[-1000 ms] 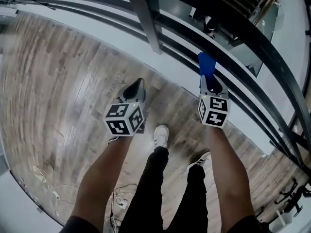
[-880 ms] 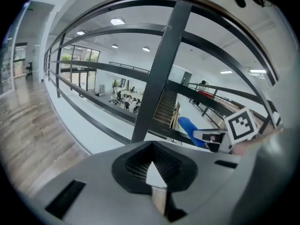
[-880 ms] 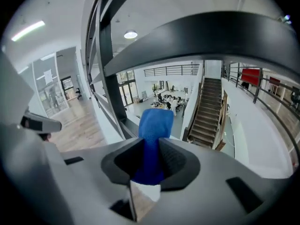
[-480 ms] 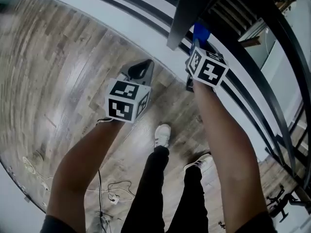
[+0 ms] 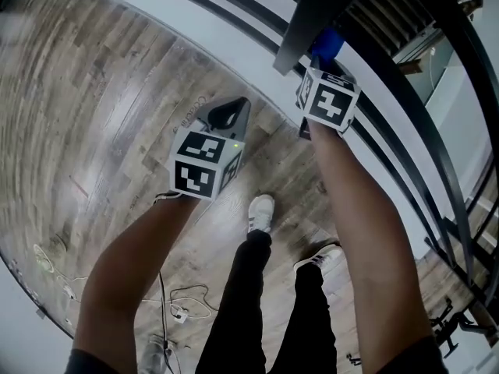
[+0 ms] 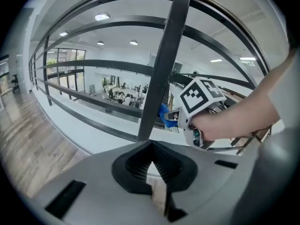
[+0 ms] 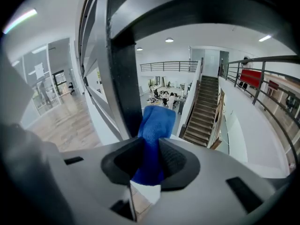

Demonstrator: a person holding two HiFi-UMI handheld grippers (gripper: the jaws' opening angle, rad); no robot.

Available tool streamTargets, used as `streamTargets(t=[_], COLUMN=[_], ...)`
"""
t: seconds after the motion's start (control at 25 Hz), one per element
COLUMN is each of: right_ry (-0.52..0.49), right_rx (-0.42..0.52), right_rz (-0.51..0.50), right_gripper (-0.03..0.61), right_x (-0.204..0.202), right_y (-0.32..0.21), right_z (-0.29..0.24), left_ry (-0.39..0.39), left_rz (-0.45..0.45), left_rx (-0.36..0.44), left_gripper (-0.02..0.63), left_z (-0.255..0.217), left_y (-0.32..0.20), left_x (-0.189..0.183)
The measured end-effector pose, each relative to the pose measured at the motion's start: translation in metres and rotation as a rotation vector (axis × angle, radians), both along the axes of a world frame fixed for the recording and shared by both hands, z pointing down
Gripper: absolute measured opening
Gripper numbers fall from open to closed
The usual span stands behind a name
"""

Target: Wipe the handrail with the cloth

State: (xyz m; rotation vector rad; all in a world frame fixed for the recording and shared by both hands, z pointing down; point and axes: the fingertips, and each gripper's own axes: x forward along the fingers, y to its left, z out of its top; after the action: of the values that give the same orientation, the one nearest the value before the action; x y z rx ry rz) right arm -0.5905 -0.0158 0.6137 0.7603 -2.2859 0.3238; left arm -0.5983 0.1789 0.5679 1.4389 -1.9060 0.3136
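Observation:
A blue cloth point(image 7: 157, 125) is pinched between the jaws of my right gripper point(image 7: 157, 161), its free end sticking up. It sits just right of the dark railing post point(image 7: 123, 93), under the broad dark handrail point(image 7: 206, 8). In the head view the right gripper point(image 5: 321, 65) is raised, with the cloth point(image 5: 328, 43) up against the post point(image 5: 302, 26). My left gripper point(image 5: 228, 112) hangs lower and further left over the wood floor, shut with nothing in it. From the left gripper view point(image 6: 151, 165) the post point(image 6: 164, 64) stands ahead and the cloth point(image 6: 165, 116) shows beside it.
Dark horizontal rails point(image 5: 234, 6) run along the white ledge beyond the post. Wood flooring point(image 5: 93, 107) lies below, with the person's legs and white shoes point(image 5: 260, 213) and loose cables point(image 5: 183, 310). A staircase point(image 7: 201, 116) and an open atrium lie beyond the railing.
My right gripper has risen with the cloth from beside the lower rails up to the post under the handrail. The left gripper has kept its place, shut.

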Motion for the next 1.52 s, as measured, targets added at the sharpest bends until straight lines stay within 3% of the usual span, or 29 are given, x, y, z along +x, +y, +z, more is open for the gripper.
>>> streamTargets(t=[0.48, 0.8, 1.52], right_ry=[-0.012, -0.006, -0.022], right_rx=[-0.030, -0.026, -0.022], right_rz=[0.094, 0.186, 0.338], right_gripper=[0.107, 0.107, 0.107], right_x=[0.091, 0.190, 0.419], right_y=[-0.032, -0.064, -0.118], right_z=[0.003, 0.004, -0.001], left_ry=[0.054, 0.022, 0.060], left_rz=[0.015, 0.127, 0.335], left_rx=[0.038, 0.029, -0.005], left_gripper=[0.003, 0.003, 0.003], left_z=[0.004, -0.001, 0.002], left_y=[-0.046, -0.093, -0.181], left_x=[0.057, 0.114, 0.316])
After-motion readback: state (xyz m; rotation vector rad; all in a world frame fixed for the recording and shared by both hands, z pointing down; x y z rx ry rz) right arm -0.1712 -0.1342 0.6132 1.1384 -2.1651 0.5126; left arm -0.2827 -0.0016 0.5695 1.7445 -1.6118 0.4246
